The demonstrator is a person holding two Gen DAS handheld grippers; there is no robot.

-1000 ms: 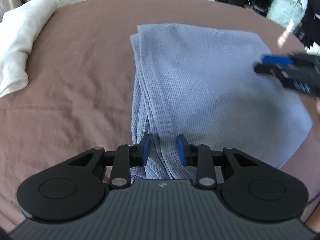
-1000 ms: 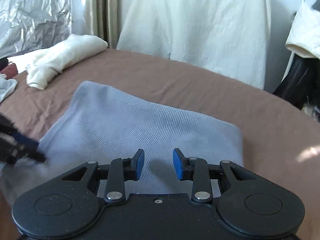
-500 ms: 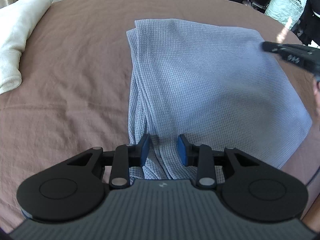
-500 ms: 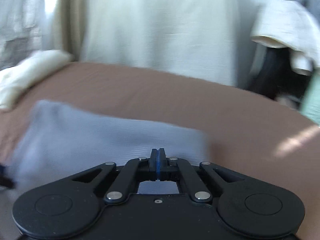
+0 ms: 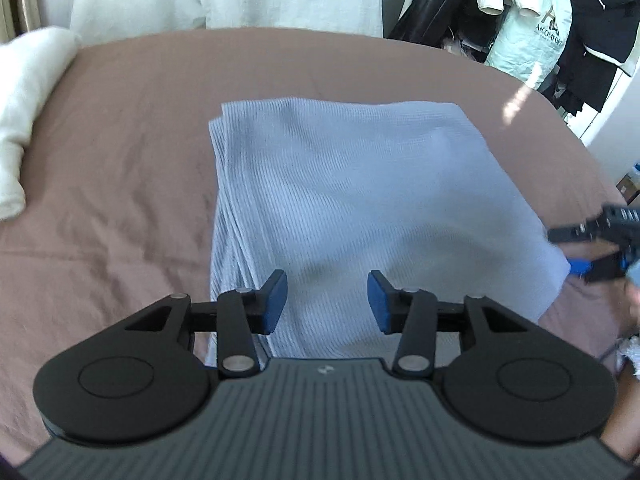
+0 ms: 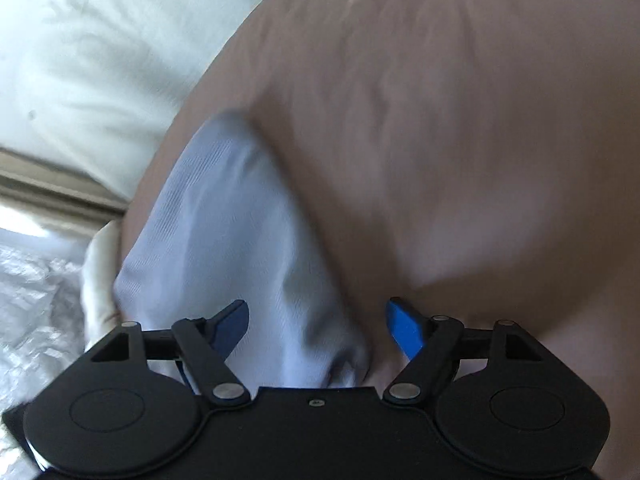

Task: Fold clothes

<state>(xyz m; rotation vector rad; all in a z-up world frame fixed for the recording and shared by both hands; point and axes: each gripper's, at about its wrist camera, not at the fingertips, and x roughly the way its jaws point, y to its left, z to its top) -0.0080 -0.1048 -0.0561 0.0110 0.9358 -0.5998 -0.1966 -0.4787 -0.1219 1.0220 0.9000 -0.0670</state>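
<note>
One blue cloth, folded, mid-frame on the brown bed, long axis running up the left wrist view. Left gripper over its near edge, jaws opening, nothing pinched. Right gripper (blurred) at the cloth's lower-right corner, nearer that corner, jaws opening astride it, not clamping. One white bundle upper left.

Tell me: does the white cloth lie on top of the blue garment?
No. The white cloth lies apart at the left on the brown sheet, clear of the blue garment.
</note>
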